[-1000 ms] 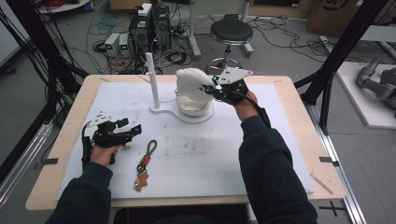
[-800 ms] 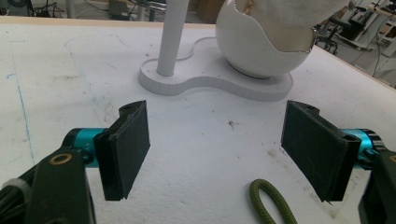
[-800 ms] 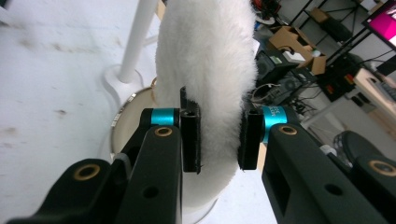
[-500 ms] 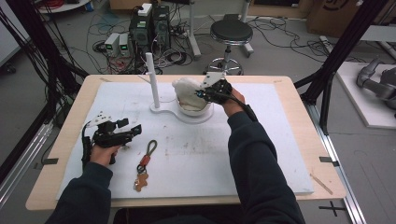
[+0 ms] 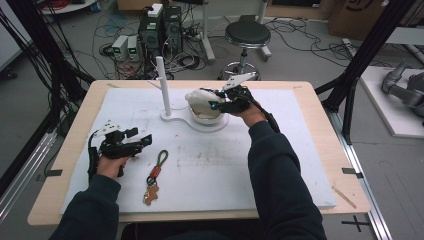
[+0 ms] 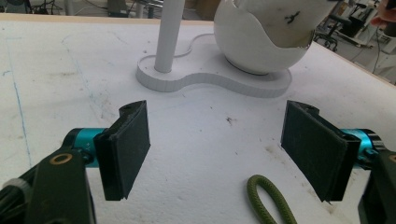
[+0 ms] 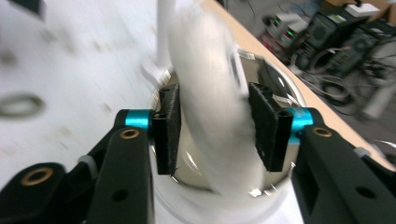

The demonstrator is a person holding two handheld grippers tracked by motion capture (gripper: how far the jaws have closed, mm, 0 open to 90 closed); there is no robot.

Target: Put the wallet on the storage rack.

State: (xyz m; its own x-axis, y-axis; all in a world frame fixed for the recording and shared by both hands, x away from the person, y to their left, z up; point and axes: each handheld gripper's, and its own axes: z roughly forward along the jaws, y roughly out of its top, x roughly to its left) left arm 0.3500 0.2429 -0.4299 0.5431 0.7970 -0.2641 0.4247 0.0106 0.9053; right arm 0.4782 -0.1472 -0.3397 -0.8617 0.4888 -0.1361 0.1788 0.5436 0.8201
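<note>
Right gripper (image 7: 212, 133) has just been opening over the bowl (image 5: 207, 116) at 12 o'clock on the table, with the white cloth (image 7: 210, 116) between its jaws. The blur makes it hard to say whether the pads are pressing it, but it looks let go. The cloth could snag on a pad and drag out when the hand lifts. Left gripper (image 6: 219, 154) sits open and empty at 9 o'clock, beside the keychain (image 5: 155, 177).

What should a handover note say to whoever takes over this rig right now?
Right gripper: over the white bowl, jaws just opening around the white cloth, which is dropping into the bowl.
Left gripper: open, holding nothing, low over the table, near the green cord loop of the keychain.
Done: cloth brought to the bowl.
Left: clear the right gripper; keychain not yet touched.
</note>
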